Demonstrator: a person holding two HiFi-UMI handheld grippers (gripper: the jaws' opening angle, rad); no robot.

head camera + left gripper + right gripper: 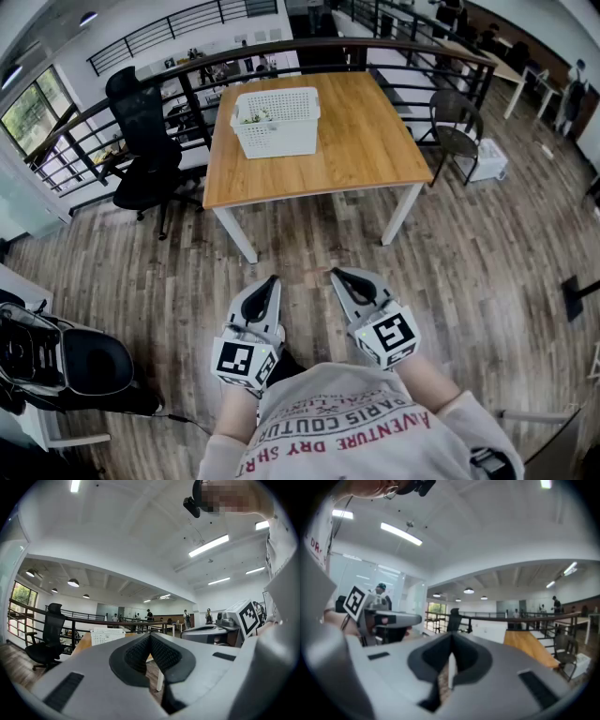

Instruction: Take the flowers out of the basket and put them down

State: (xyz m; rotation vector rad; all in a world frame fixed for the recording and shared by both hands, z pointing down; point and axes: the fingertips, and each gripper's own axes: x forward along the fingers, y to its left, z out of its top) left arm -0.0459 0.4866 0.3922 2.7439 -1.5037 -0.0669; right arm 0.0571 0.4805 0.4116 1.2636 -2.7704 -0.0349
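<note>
Head view, wooden table (pixel 366 141), white basket (pixel 278 122), plank floor (pixel 469 272)

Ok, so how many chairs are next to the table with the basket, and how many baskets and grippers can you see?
Chairs: 2, the black office chair and the dark round-backed chair
Baskets: 1, the white basket on the wooden table
Hand-held grippers: 2, the left hand-held gripper and the right hand-held gripper
Total: 5
</note>
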